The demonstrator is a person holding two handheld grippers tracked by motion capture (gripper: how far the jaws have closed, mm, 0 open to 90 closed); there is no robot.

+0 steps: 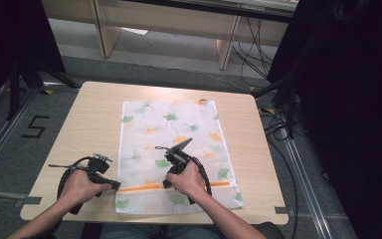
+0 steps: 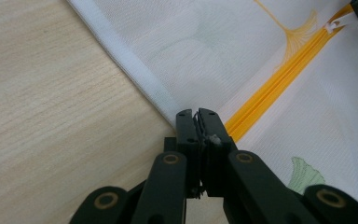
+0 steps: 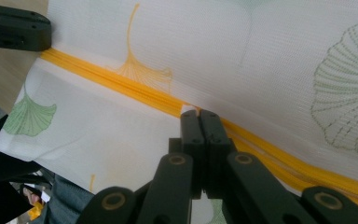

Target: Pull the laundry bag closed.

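- The light wooden table (image 1: pixel 94 124) carries everything; its bare top shows to the left and right of the bag.
- A white mesh zipper bag (image 1: pixel 174 129), printed with green and orange ginkgo leaves, lies flat along the middle of the table, its long side running away from the person and its near end close to the table's front edge.
- An orange zipper (image 1: pixel 144 187) crosses the bag near that end, from the left hem toward the right side.
- The left gripper (image 1: pixel 113 185) lies low at the bag's left edge, right where the zipper begins. In the left gripper view its jaws are pressed together on the white hem (image 2: pixel 144 79) beside the zipper's end; a scrap of white fabric shows between the tips.
- The right gripper (image 1: pixel 166 184) sits on the zipper line, near the bag's middle. In the right gripper view its jaws are pressed together over the orange zipper, with a small white tab (image 3: pixel 188 108), seemingly the zipper's pull, pinched at their tips.
- The two grippers are near each other, apart, along the same zipper.
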